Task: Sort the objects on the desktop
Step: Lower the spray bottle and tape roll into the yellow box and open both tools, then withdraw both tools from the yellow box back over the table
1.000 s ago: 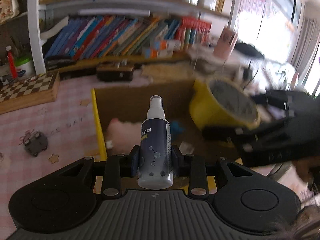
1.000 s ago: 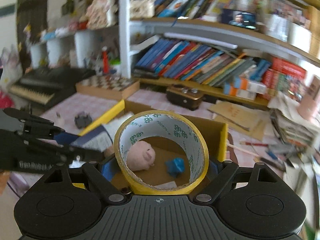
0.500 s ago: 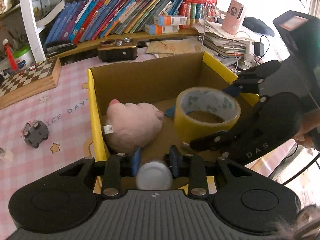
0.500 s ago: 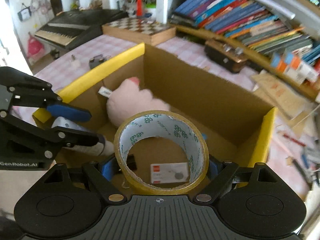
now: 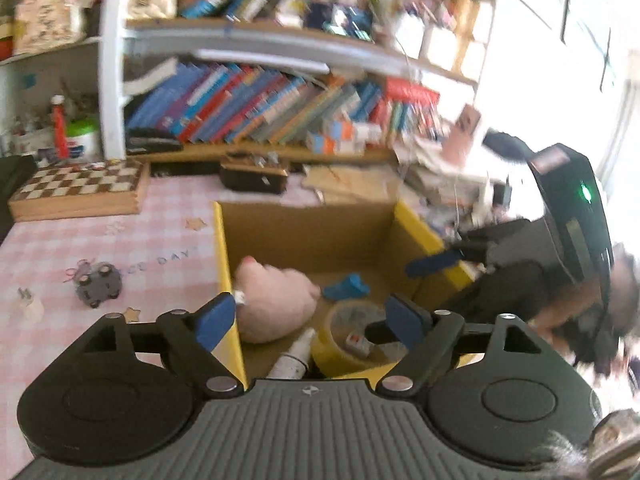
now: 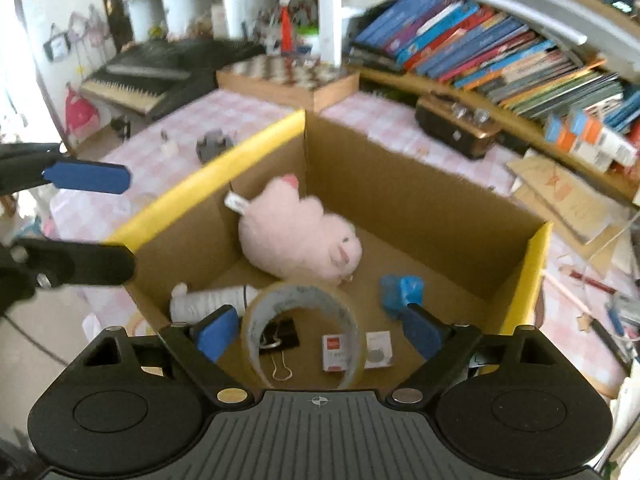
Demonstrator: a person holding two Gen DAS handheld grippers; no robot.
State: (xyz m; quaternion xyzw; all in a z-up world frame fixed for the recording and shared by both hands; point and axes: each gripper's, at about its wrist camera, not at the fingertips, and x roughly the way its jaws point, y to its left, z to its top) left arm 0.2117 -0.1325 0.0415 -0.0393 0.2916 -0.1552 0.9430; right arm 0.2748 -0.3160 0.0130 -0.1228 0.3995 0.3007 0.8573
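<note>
Tape roll (image 6: 304, 328) lies in the cardboard box (image 6: 420, 208), directly under my opening right claw (image 6: 316, 334), spray bottle (image 6: 208, 302) beside it, left claw (image 5: 306, 320) opening, both empty.

One cardboard box (image 6: 420, 204) holds one pink plush toy (image 6: 298, 236), one tape roll (image 6: 304, 320), one spray bottle (image 6: 208, 302), one binder clip (image 6: 280, 338), and one blue wrapper (image 6: 400, 290).

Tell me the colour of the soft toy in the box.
Pink. The soft toy shows best in the right wrist view, lying inside the box.
</note>
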